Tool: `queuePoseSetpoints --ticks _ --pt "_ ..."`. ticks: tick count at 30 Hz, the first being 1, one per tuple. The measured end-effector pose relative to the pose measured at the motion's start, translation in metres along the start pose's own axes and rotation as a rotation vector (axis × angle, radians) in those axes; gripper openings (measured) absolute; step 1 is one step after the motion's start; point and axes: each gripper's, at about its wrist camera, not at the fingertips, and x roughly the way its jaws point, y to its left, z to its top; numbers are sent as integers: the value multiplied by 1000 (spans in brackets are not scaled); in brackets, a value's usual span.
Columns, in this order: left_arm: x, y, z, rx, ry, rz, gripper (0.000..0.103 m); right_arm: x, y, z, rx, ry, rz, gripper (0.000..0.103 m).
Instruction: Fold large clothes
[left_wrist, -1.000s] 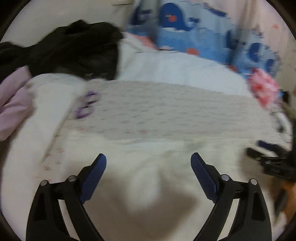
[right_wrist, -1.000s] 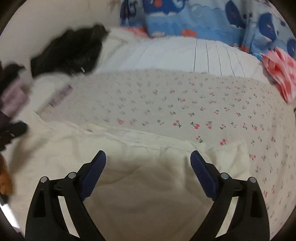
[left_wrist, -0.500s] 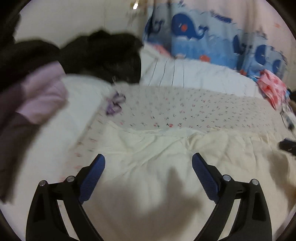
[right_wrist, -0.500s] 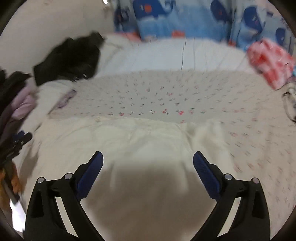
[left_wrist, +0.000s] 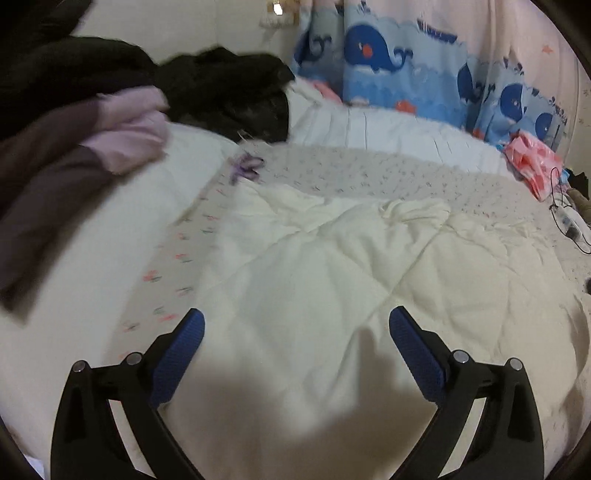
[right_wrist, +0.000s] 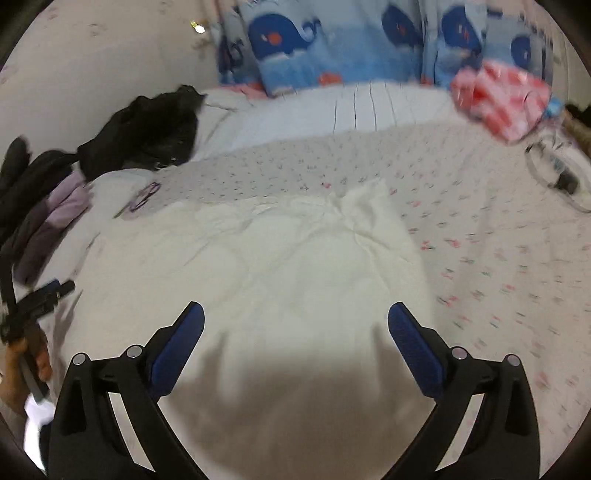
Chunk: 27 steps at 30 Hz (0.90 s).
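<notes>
A large cream garment (left_wrist: 332, 266) lies spread and creased on the cherry-print bed sheet (left_wrist: 369, 173). My left gripper (left_wrist: 296, 314) hovers over its near part, jaws wide open with only cloth below them. In the right wrist view the same garment (right_wrist: 295, 258) shows a raised fold at its far right corner. My right gripper (right_wrist: 295, 306) stands open above it, holding nothing. At that view's left edge a hand (right_wrist: 22, 369) carries the left gripper (right_wrist: 55, 290).
A black clothes pile (left_wrist: 229, 92) and a lilac and brown garment (left_wrist: 125, 136) lie at the left. A pink-red cloth (right_wrist: 498, 99) and a cable (right_wrist: 557, 177) sit at the right. A whale-print curtain (left_wrist: 388, 74) hangs behind the bed.
The left gripper has slid left and the right gripper right, apart from each other. Both jaws have spread a little wider. The right gripper has left the left wrist view.
</notes>
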Motion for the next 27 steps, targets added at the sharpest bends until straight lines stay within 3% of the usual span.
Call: queuePoseSetpoints --ticks 1,2,3,4,6,8,12,14,15,17,19,21,24,27 --pt "-3 7 -11 -9 7 11 96 -2 -3 -10 1 16 -9 96" --pt "6 15 -23 -20 63 11 96 8 -7 -22 12 80 -31 96" --pt "20 20 -29 -30 125 -4 97 35 -17 -43 27 232 -43 97" --pt "33 26 -38 -61 173 -60 97 43 -25 -55 41 242 17 97" --pt "37 37 -38 -111 197 -106 97 40 -32 -57 40 216 49 97" --pt "23 38 -24 -143 228 -69 97 25 -31 -44 88 247 17 96" --pt "-37 22 -8 -60 131 -110 97 -31 -25 -37 126 146 106 96" --pt "-64 14 -8 -16 89 -135 97 -41 -29 -50 135 151 110 96" --pt "-73 10 -9 -3 77 -144 97 -33 -30 -57 137 194 97 96" --pt "-72 4 -14 21 97 -148 97 1 -37 -83 143 378 48 97" --pt "-45 2 -22 25 224 -132 97 0 -34 -88 109 352 37 96" --pt "-30 10 -31 -34 320 -136 97 -15 -32 -81 164 331 61 96" --pt "-53 17 -29 -92 220 -130 97 -66 -6 -63 124 196 117 96" --pt "-79 0 -15 -7 103 -106 97 -89 23 -34 42 118 116 96"
